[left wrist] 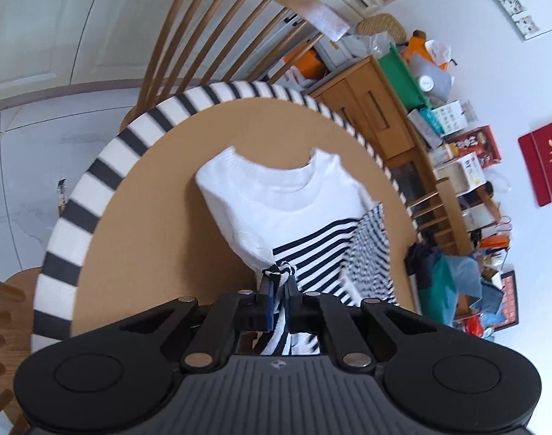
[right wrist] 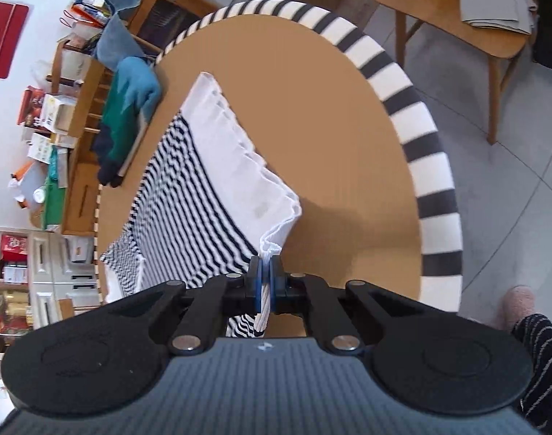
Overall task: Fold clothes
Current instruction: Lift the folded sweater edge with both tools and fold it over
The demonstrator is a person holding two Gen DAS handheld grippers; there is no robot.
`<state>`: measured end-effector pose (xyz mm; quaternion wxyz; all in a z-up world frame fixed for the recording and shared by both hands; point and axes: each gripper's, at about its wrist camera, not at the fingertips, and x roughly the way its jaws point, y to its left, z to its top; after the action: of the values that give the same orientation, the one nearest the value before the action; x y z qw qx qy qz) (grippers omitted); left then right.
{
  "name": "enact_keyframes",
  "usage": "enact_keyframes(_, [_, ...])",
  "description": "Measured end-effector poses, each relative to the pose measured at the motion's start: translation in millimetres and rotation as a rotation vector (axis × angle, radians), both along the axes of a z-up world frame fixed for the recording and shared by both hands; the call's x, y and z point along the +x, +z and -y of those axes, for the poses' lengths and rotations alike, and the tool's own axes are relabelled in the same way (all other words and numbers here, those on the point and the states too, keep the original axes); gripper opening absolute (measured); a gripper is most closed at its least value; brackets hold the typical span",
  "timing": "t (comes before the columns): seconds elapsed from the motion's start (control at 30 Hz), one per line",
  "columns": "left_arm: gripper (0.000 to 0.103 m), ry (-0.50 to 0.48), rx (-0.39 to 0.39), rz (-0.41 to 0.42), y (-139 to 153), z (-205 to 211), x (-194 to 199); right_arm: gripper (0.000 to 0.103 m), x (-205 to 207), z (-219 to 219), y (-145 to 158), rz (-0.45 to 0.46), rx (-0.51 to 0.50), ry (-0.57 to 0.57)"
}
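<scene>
my left gripper point(left wrist: 277, 282) has its jaws pinching a bunched fold of the striped sweater point(left wrist: 294, 214), and my right gripper point(right wrist: 265, 272) clamps its white ribbed hem. the sweater lies on the round table point(left wrist: 160, 195). both housings hide the near cloth. the gold writing on the red box point(left wrist: 546, 159) is too blurred to read.

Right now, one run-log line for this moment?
left gripper: shut on sweater | right gripper: shut on sweater hem | sweater: partly lifted over round table
</scene>
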<state>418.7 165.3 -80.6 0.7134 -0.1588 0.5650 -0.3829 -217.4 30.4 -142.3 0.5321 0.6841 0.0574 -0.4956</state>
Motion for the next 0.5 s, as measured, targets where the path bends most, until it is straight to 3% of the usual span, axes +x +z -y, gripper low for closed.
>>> enact_keyframes(0.2, [0.006,-0.072,-0.020,-0.016,38,73,5,0.004,-10,39,6,0.113,0.037,-0.066])
enact_keyframes(0.37, [0.006,-0.145,0.022,-0.027,35,179,19,0.004,-5,92,4,0.146,0.069,-0.159])
enact_keyframes(0.5, [0.006,-0.202,0.058,-0.036,31,264,31,0.004,3,147,2,0.111,0.057,-0.232])
